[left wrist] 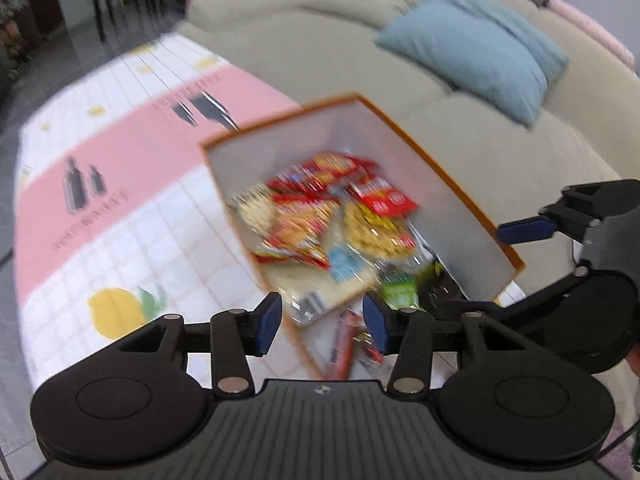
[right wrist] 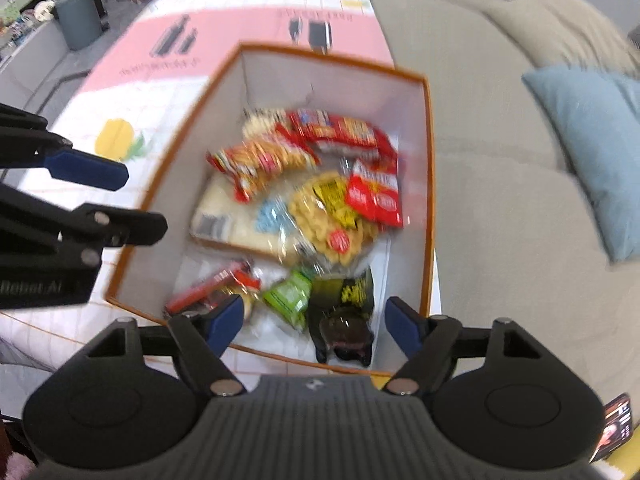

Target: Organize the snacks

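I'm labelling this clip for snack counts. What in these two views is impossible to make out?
- Snack packets in the box: brand print unreadable, motion blur, both views.
- Black packet: contents unclear, right wrist view.
- Box's near corner: hidden by left gripper, left wrist view.
- Packets underneath: covered by the pile.

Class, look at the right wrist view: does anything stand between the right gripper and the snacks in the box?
Nothing visible does. The right gripper hangs open above the open-topped box, with the snacks lying uncovered below.
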Demonstrator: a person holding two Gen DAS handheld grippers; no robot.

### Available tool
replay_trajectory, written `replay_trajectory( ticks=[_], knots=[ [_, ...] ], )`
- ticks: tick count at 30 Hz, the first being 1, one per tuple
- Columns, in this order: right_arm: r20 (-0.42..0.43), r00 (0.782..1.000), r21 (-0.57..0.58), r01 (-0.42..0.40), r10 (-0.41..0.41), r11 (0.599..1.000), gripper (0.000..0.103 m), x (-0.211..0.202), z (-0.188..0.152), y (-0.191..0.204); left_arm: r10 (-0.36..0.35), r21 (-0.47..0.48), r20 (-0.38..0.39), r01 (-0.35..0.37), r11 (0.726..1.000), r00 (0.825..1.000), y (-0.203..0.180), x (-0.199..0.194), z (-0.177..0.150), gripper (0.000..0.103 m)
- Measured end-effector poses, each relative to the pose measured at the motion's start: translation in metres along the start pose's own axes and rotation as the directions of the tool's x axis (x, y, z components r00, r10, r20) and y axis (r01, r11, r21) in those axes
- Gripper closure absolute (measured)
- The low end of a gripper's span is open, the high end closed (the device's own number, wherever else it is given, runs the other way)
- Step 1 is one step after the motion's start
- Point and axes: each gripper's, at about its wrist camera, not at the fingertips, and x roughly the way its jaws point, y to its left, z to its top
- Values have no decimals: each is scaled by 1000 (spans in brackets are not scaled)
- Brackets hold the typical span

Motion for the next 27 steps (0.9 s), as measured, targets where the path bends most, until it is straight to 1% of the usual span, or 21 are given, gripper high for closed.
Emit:
replay_trajectory(
  ticks=[2,4,5,6,7,8,9,11,13,14,17,19,20,22,24,26,27],
  knots=[
    [54,999,-7,5,-5,1000,25,-16,0,7,40,-4,58,-40,999,997,6,-17,-4,47],
    [117,993,-17,6,-4,1000,23,-32,0,17,84,-19,118,-83,996,989,13,-36,-9,47],
    [148,989,-19,10,-7,1000,22,-39,0,21,102,-30,145,-99,995,984,17,-44,-11,46],
    [180,984,-20,13,-9,1000,22,-47,0,27,119,-43,175,-113,993,977,21,-54,-15,42],
    [213,977,-19,15,-11,1000,21,-54,0,32,139,-58,200,-130,990,970,24,-63,-18,39],
    [240,971,-14,18,-14,1000,21,-61,0,36,164,-72,227,-151,986,960,27,-71,-22,34],
    [269,963,-5,23,-21,1000,20,-68,-2,40,192,-82,254,-177,981,948,30,-80,-27,31],
    [331,943,13,34,-36,999,19,-80,-7,50,257,-98,288,-239,966,922,33,-93,-35,30],
    [382,923,36,38,-48,999,18,-90,-12,60,310,-110,288,-290,951,906,35,-101,-41,30],
    [405,913,50,35,-53,998,18,-95,-15,65,321,-118,285,-300,947,903,36,-104,-44,30],
    [463,884,97,19,-62,995,17,-107,-25,79,326,-127,289,-301,945,900,40,-110,-53,31],
    [499,863,117,16,-73,993,16,-115,-34,89,349,-130,298,-325,937,888,39,-111,-61,31],
    [512,855,123,21,-81,992,16,-119,-38,93,359,-130,291,-335,933,887,38,-111,-65,31],
    [529,843,131,31,-97,991,14,-123,-46,102,358,-143,276,-330,933,892,39,-112,-74,31],
    [538,837,137,35,-104,990,14,-125,-54,109,343,-177,263,-304,936,902,41,-113,-84,31],
    [541,834,150,28,-106,988,14,-125,-63,115,319,-193,252,-276,942,914,44,-115,-97,31],
    [537,837,157,25,-107,987,14,-124,-67,118,319,-196,247,-275,941,915,44,-113,-100,31]
  ],
)
